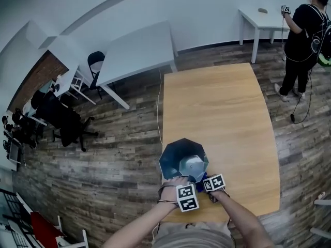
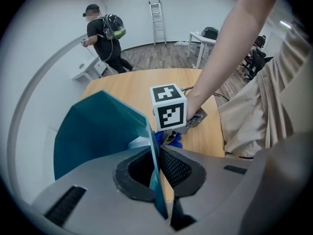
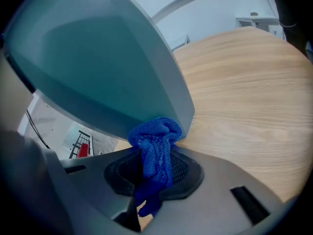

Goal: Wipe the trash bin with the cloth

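Note:
A teal trash bin (image 1: 175, 156) stands on the wooden table (image 1: 222, 112) near its front left corner, its mouth facing up. My left gripper (image 1: 182, 181) is shut on the near wall of the bin (image 2: 98, 131); in the left gripper view the thin teal edge runs between the pads of the left gripper (image 2: 155, 168). My right gripper (image 3: 156, 169) is shut on a blue cloth (image 3: 155, 141), whose bunched end presses against the outside wall of the bin (image 3: 98, 62), low down by the tabletop. In the head view the right gripper (image 1: 206, 182) sits just right of the bin, with the cloth (image 1: 202, 183) at its tip.
The bin stands close to the table's left and front edges. A person (image 1: 302, 40) stands at the far right beside a white table (image 1: 261, 17). Another white table (image 1: 137, 50) and dark chairs (image 1: 62, 118) stand to the left. A ladder (image 2: 157, 21) leans on the far wall.

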A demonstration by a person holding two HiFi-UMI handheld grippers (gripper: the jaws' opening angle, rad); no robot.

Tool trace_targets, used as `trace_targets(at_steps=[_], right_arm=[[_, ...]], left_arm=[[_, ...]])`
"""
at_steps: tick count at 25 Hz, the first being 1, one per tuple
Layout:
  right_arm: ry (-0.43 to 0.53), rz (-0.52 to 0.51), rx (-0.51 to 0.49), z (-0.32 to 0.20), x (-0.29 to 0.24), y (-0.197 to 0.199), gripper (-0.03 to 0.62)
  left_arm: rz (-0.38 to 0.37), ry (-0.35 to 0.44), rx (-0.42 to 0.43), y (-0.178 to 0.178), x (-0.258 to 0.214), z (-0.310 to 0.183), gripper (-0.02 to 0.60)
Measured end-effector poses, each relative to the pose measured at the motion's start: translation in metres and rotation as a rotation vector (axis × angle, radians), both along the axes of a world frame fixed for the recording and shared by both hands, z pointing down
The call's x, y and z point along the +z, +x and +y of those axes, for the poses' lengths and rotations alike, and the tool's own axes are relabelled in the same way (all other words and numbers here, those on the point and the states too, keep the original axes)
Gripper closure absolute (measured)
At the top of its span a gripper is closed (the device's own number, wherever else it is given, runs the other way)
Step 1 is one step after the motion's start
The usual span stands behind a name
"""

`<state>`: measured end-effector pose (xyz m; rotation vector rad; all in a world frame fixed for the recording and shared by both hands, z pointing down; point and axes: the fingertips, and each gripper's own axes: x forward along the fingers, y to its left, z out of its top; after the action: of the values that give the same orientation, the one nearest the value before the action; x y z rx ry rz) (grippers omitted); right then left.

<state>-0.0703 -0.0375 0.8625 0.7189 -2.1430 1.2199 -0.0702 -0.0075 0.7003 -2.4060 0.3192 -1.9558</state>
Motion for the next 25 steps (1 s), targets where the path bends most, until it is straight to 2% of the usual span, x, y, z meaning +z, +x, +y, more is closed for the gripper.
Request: trace_targets(at_steps=[5,11,12,13,14,17,23,25], right_arm=[[-0.099,0.07,0.005,0.0,0.04,-0.003,0.517],[-0.102,0.056,0.022,-0.006,0.043,-0.003,0.517],[-0.098,0.051,0.023,-0.006,0.038,-0.002,0.517],[-0.093,0.046,0.027,-0.005,0.031,0.0,0.517],[-0.084,0.038,0.032,-0.005,0.023,0.001,0.517],[-0.041,-0.007,0.042,-0.004,-0.01,0.007,0.517],[0.043,-0.149,0.05,0.013,-0.093,0.024,0.517],[0.075,-0.183,0.056,0.019,-0.12,0.029,0.517]], left_arm=[[0.013,0.011,0.014,-0.001,0.002,-0.001,0.543],[0.027,0.099,0.05,-0.001,0.0,-0.005,0.543],[0.03,0.122,0.063,-0.001,-0.002,-0.005,0.541],[0.032,0.143,0.077,-0.001,-0.004,-0.006,0.51],[0.034,0.158,0.091,-0.003,-0.007,-0.006,0.446],[0.037,0.181,0.132,-0.02,-0.021,-0.007,0.382],[-0.047,0.199,0.317,-0.063,-0.029,0.005,0.362],[-0.066,0.208,0.335,-0.072,-0.03,0.009,0.362]])
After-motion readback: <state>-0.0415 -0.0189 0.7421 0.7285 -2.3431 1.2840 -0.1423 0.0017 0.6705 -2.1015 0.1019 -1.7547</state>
